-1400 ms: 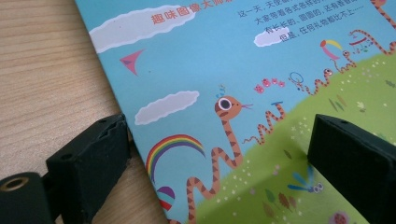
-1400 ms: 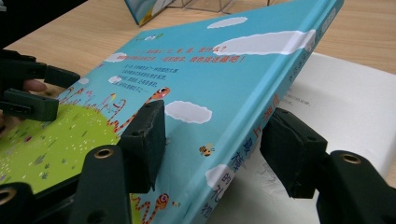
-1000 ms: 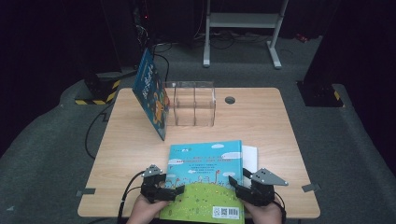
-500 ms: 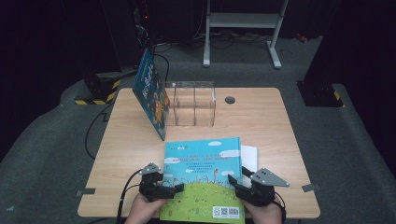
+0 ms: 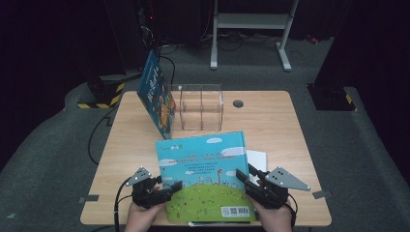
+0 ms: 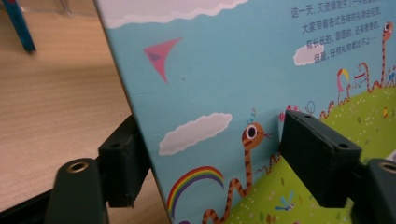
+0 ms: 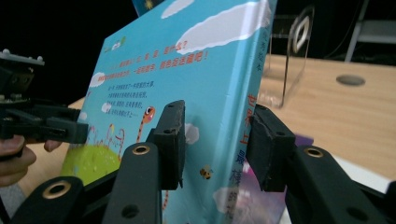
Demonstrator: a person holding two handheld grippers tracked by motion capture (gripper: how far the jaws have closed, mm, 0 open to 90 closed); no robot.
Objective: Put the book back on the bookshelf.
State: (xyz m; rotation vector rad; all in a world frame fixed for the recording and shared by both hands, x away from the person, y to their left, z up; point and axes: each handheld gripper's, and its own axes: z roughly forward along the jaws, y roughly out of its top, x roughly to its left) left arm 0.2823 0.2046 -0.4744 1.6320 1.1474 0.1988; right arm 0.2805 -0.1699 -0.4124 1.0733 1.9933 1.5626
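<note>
Change: compared with a second ago, the large picture book with the sky-blue and grass-green cover (image 5: 205,176) has its far edge higher off the tabletop (image 5: 270,121), and both hands sit higher.
Left tool (image 5: 173,187): its jaws have just been closing, with the book's left edge between them; one pad lies on the cover, the other sits behind the edge, and I cannot tell whether both press yet.
Right tool (image 5: 245,178): its jaws have just been closing around the book's spine edge; a narrow gap shows at each pad, so it is not clamped.
Book position: near middle of the tabletop, tilted up between the two tools, near edge low.
White sheet (image 5: 257,159): lies flat just right of the book.
Clear acrylic divider box (image 5: 200,107): stands far of the book, apart from it.
Second blue picture book (image 5: 155,94): leans against the box's left side.
</note>
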